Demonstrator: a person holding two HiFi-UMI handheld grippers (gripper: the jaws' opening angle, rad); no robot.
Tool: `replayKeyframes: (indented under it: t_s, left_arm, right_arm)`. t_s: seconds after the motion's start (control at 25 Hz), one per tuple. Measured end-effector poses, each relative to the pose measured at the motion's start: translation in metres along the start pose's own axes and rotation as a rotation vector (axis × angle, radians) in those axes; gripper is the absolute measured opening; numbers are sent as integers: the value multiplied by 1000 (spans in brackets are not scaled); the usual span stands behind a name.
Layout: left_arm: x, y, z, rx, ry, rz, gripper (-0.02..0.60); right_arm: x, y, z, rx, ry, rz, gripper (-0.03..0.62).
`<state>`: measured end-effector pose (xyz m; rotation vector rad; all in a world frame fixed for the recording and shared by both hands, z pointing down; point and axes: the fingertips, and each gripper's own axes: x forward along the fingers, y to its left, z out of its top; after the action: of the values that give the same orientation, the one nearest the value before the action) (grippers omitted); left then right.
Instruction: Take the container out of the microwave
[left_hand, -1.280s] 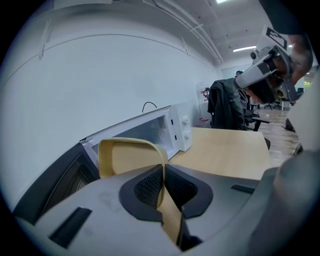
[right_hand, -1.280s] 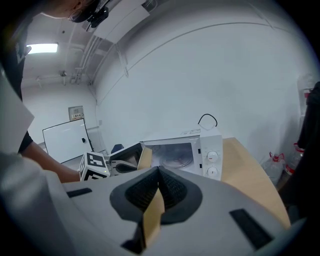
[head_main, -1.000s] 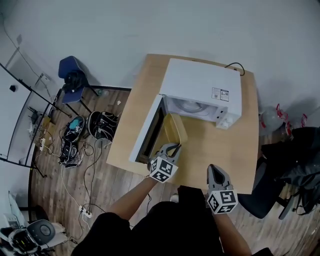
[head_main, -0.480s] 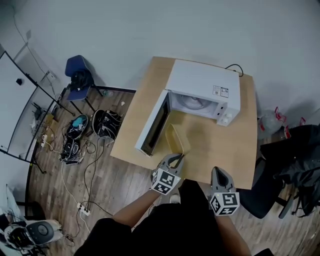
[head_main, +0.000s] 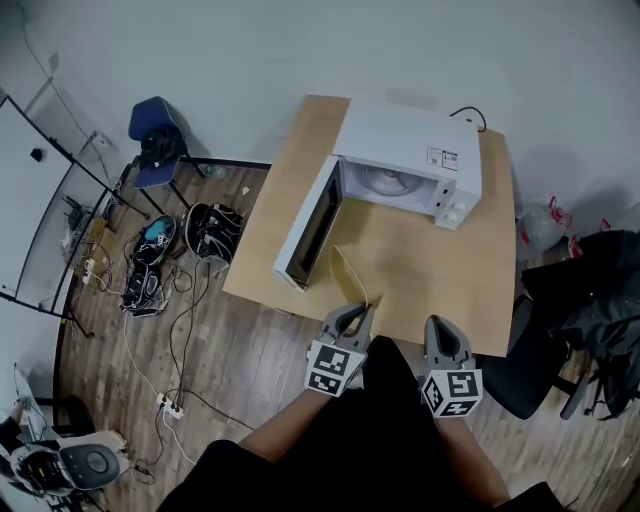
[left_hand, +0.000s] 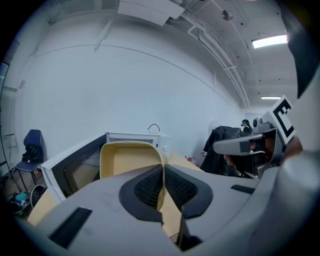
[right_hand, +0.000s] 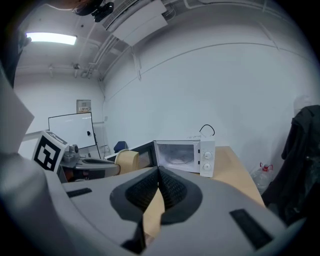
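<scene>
The microwave (head_main: 410, 160) stands at the far end of a wooden bench (head_main: 440, 270), with its door (head_main: 308, 235) swung wide open to the left and the white chamber and turntable exposed. The yellow container (head_main: 352, 280) is outside the oven, over the near half of the bench, between the open door and the front edge.

The left tool (head_main: 357, 308) is clenched on it. In the left gripper view the two dark pads press together on the container's thin wall at the rim, one pad inside the basin and one outside. The container hangs tipped rather than flat, its open side turned toward the door. Whether its far edge touches the bench or hangs clear of it is hard to judge from above.

The right tool (head_main: 440, 325) sits just beside the left one, over the bench's front edge. Its jaws are closed together and nothing is held between them. In the right gripper view the container (right_hand: 127, 161) shows to the left, with the microwave (right_hand: 182, 157) beyond it.

On the wooden floor to the left are a blue chair (head_main: 150, 150) and several dark bags (head_main: 210, 245) among cables. A dark chair draped with clothing (head_main: 580, 320) stands to the right of the bench.
</scene>
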<state>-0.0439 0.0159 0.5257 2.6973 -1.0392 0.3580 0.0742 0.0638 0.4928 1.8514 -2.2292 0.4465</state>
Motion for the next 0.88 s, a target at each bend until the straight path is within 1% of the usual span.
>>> replayKeyframes:
  t_s: [0.2,0.36,0.48,0.64,0.88]
  left_arm:
    - [-25,8,28,13,-76,57,18]
    - [-36,9,46,25,-122,64,18]
    - [-35,9,48,36,-127,56,18]
    - [-29,10,48,30,-126,45,18]
    - [-22,12,48,37,-111,50,18]
  right_arm:
    - [0,9,13,-64,-22,-7,60]
    - [2,12,24,-79,-26,-11,60]
    - [3,13,28,-85,-30,-16,60]
    - [9,9,29,-97,-24,-30,60]
    - [19,6,29,-91,-10,-29,60]
